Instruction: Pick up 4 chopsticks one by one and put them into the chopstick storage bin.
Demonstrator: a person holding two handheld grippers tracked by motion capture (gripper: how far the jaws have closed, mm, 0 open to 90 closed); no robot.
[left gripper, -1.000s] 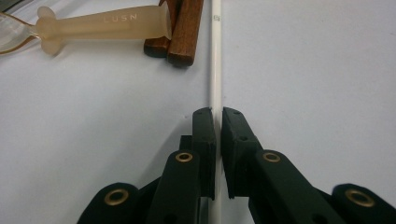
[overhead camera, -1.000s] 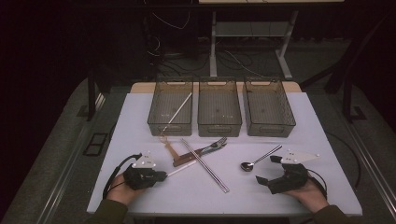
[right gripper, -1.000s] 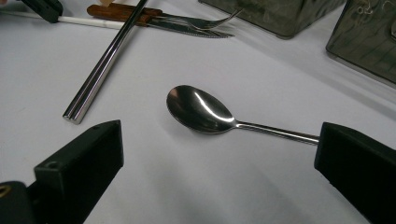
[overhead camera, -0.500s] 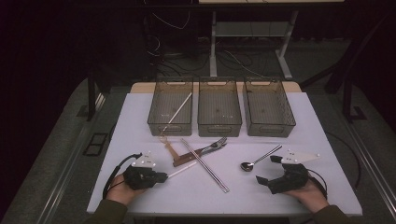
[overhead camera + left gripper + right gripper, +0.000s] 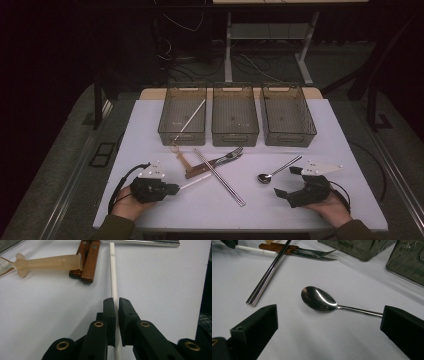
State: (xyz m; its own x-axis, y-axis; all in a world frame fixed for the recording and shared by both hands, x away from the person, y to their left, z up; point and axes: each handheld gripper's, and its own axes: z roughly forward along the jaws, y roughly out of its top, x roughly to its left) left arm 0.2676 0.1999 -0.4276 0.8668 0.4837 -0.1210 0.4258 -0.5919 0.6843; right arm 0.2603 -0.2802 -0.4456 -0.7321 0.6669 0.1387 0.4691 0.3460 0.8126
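Cutlery lies loose on a white table [image 5: 150,125], with three bins [image 5: 235,120] along the far edge. Left gripper [image 5: 172,188] rests low on the table, jaws pressed together on the near end of a white chopstick [image 5: 113,282], which runs straight ahead of it toward brown handles [image 5: 87,260]. Right gripper [image 5: 329,322] sits with jaws spread wide; a spoon [image 5: 319,299] lies just ahead between them, untouched. Sorting seems under way, with the grasp made and the lift not begun. A matching chopstick [image 5: 190,120] already leans in the bin beyond the left gripper, so the next move likely calls for raising this one level and carrying it there.
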